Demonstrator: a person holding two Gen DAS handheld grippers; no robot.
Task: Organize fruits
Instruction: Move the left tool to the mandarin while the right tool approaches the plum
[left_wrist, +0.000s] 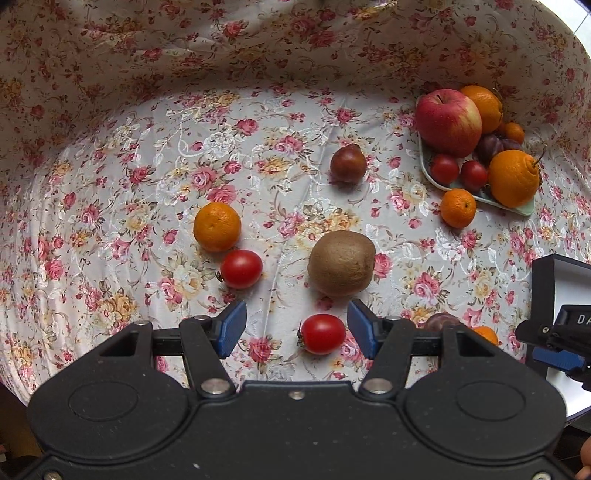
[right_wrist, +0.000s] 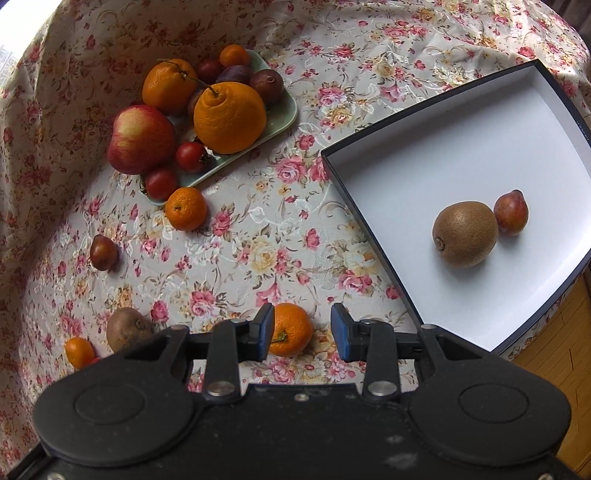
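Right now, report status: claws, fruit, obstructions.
Left claw open over a cherry tomato. Right claw open beside a mandarin. Box holds kiwi and small red fruit. Nothing blocking.

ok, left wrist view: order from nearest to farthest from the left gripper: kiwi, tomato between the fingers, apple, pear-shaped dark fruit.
1. Tomato: between the open fingers of the left gripper, toward the right one.
2. Kiwi: just beyond the fingertips, slightly right.
3. Pear-shaped dark fruit: farther out on the cloth, behind the kiwi.
4. Apple: far right, on the tray.
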